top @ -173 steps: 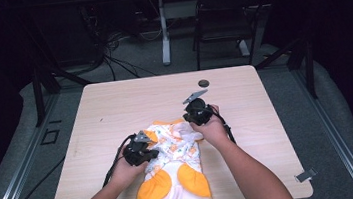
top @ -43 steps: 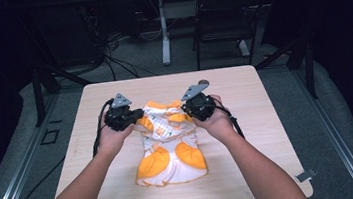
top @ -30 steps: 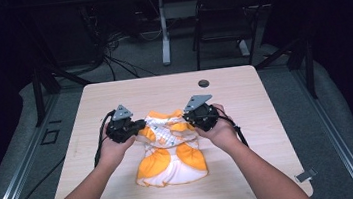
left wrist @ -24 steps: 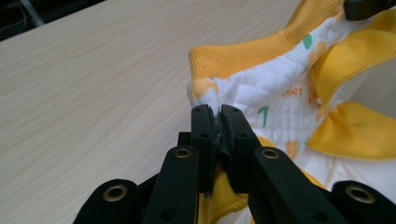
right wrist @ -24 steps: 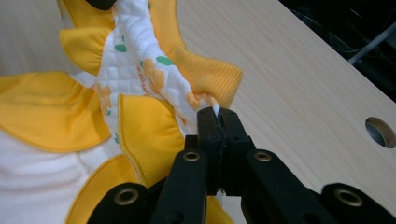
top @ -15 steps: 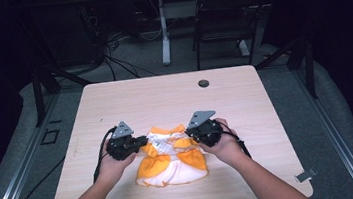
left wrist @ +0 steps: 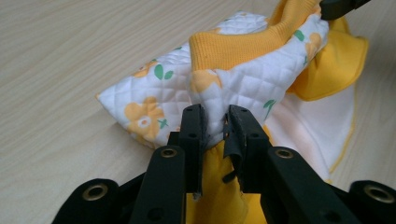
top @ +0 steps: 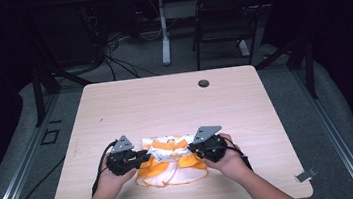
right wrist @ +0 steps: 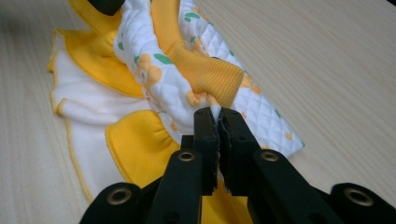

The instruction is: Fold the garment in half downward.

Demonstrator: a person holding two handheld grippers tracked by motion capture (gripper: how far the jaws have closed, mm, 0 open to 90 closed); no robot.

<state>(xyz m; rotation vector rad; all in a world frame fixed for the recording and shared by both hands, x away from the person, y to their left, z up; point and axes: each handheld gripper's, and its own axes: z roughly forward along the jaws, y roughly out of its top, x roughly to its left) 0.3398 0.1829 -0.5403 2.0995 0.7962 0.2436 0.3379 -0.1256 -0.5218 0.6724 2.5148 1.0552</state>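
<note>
A small quilted garment [top: 169,159], white with orange flowers and orange ruffles, lies near the front edge of the wooden table [top: 175,104]. Its upper part is folded down over the ruffled skirt. My left gripper [top: 141,157] is shut on the garment's left side [left wrist: 215,116], pinching quilted cloth just below an orange ribbed cuff. My right gripper [top: 193,149] is shut on the right side [right wrist: 215,109], likewise under a ribbed cuff [right wrist: 205,74]. Both hold the fold just above the skirt. In each gripper view the other gripper's tip shows at the top edge.
A small dark round hole or grommet [top: 203,83] sits at the table's far side. Beyond the table are a chair [top: 220,19], cables on the floor and a second table's legs [top: 164,35].
Both grippers have carried the garment's upper part from the far side toward the front edge, folding it down over the skirt. The garment now looks shorter.
</note>
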